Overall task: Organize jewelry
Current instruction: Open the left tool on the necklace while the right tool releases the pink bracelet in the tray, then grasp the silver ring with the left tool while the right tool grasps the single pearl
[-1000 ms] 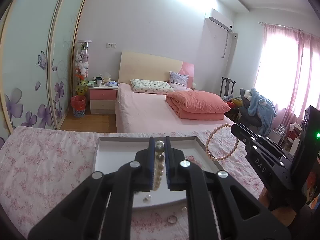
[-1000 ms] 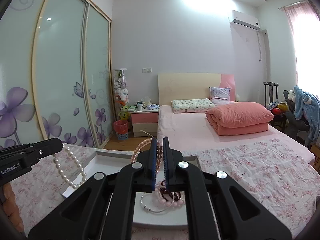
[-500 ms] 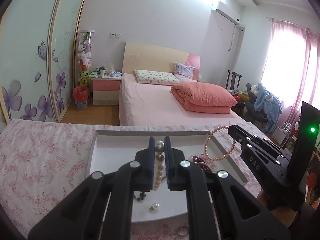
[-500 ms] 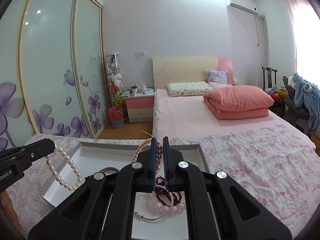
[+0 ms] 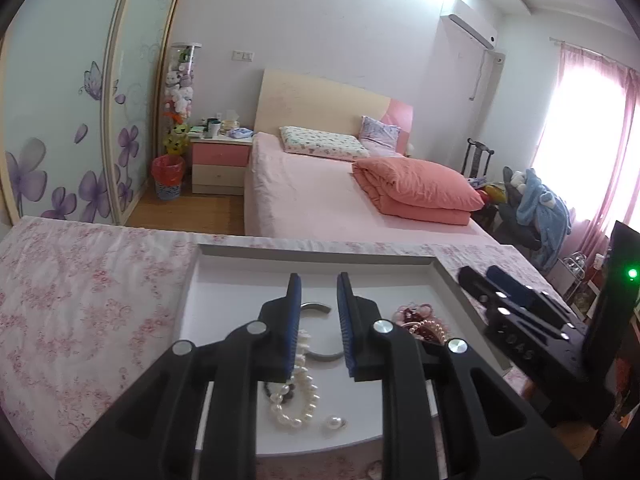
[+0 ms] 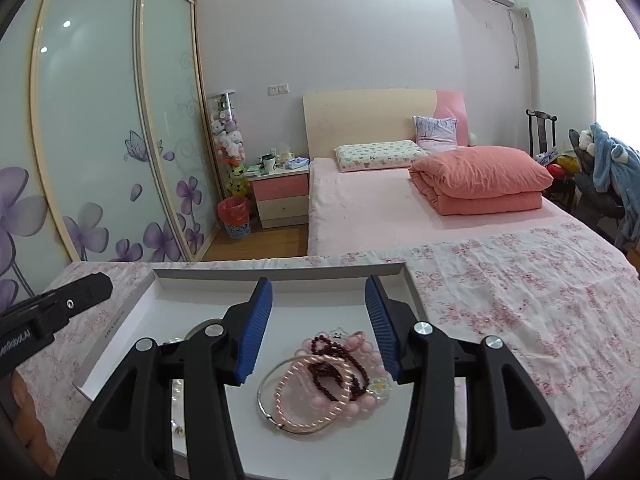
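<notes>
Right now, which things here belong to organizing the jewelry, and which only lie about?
Belong:
white tray
white pearl bracelet
pink pearl bracelet
dark red beads
silver bangle

Lie about:
folded orange quilt
red bin
blue blanket

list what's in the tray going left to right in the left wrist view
white pearl strand → loose pearl → pile of pink and dark red beads. The silver bangle sits behind, between the tool's fingers, overlapping the order.
</notes>
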`<state>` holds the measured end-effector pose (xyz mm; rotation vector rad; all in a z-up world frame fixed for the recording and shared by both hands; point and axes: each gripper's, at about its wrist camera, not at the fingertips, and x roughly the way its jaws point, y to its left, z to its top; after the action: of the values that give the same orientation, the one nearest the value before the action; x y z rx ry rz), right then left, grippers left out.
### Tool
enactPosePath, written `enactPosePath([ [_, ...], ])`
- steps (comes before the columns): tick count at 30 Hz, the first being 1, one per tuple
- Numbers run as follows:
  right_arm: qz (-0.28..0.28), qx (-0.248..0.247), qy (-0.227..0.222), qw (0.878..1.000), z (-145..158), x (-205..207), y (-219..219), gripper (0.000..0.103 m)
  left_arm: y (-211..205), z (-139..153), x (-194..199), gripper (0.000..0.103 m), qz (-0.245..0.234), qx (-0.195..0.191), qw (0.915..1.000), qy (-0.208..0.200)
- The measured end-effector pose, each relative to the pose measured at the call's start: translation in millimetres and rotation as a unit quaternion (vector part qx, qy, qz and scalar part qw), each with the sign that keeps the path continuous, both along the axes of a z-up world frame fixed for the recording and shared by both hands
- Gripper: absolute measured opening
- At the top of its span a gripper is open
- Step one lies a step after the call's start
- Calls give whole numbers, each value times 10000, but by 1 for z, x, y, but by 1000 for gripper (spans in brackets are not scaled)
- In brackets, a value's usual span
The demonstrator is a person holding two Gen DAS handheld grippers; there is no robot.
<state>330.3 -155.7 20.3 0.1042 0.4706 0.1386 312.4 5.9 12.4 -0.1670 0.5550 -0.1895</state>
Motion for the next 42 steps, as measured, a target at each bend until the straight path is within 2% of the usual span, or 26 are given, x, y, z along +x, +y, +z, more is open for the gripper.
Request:
enactPosePath([
  [5, -49, -4, -6, 10000, 1, -5, -5, 49, 7, 0, -4, 20, 90, 24, 10000, 21],
  [11, 20, -69, 57, 10000, 1, -21, -10, 49, 12, -2, -18, 26, 114, 73, 9999, 50],
  [16, 162, -229, 268, 9992, -6, -39, -11, 49, 8, -10, -41, 29, -78, 238, 9995, 179],
  [20, 325, -309, 637, 9970, -18, -52, -10, 49, 0, -25, -59, 33, -318, 306, 9982, 407],
  [26, 488, -536, 1078, 9915, -35, -70, -5, 49, -17, -47, -79, 33, -746, 330, 9935, 790],
  [33, 444, -490, 1384, 9882, -49, -82, -14, 49, -40, -64, -88, 40, -1133, 397, 9867, 1093],
  [42, 359, -402, 1556, 9864, -57, -81, -24, 49, -64, -84, -81, 41, -1188, 815, 9788, 1453],
])
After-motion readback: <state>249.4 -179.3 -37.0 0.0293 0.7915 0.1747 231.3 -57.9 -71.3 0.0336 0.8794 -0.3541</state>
